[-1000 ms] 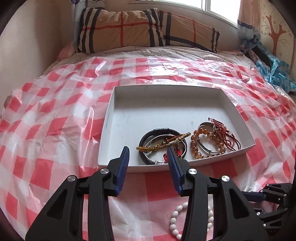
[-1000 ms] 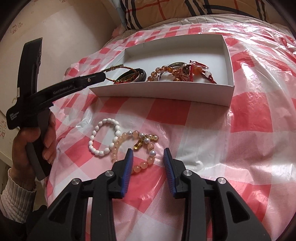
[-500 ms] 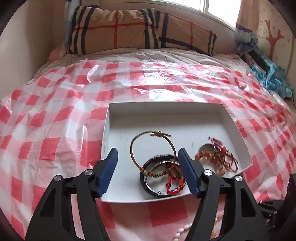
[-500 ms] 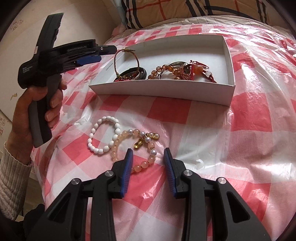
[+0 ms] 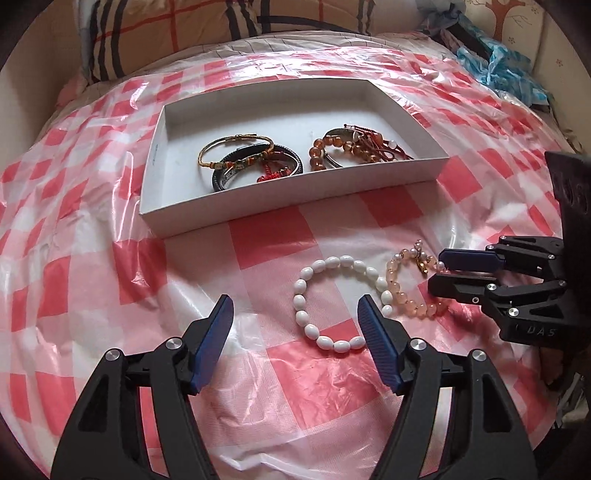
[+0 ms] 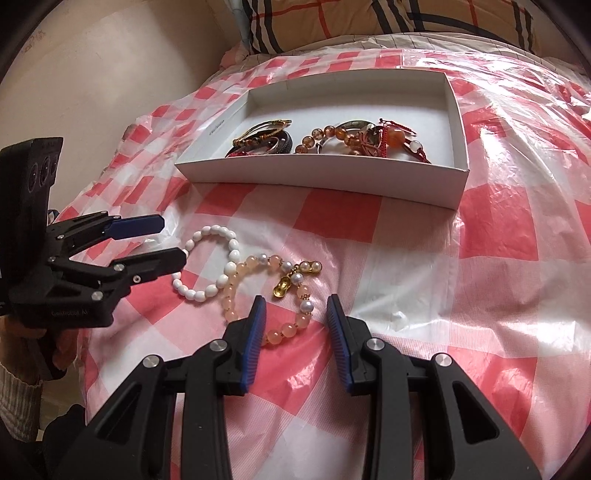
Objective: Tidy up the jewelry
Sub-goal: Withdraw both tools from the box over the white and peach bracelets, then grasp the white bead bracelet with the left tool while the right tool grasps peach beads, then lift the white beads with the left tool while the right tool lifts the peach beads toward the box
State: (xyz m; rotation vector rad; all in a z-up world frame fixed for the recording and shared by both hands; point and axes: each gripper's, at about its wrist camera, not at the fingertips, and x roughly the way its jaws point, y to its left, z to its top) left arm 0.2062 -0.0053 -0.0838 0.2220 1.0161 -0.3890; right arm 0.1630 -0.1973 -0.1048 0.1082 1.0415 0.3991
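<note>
A white bead bracelet (image 5: 346,260) (image 6: 232,244) and a peach bead bracelet with a gold charm (image 5: 397,288) (image 6: 229,295) lie side by side on the checked cloth. My left gripper (image 5: 294,301) (image 6: 173,238) hovers open and empty just above the cloth, its right finger next to the white bracelet. My right gripper (image 6: 295,301) (image 5: 437,269) stands open low over the peach bracelet, whose near beads lie between the pads untouched. The white box (image 5: 295,192) (image 6: 314,178) holds a gold cord bracelet (image 5: 236,147), black bangles (image 5: 291,162) and amber beads (image 5: 332,149).
The red and white checked plastic sheet (image 5: 92,280) covers a bed. Plaid pillows (image 5: 155,33) lie at its head, and a wall runs along the left. Blue crumpled plastic (image 5: 506,66) sits at the far right. A hand and knit sleeve (image 6: 18,387) hold the left gripper.
The left gripper opened and let the gold cord bracelet drop into the box, then drew back and down toward the white bead bracelet. The right gripper stayed put.
</note>
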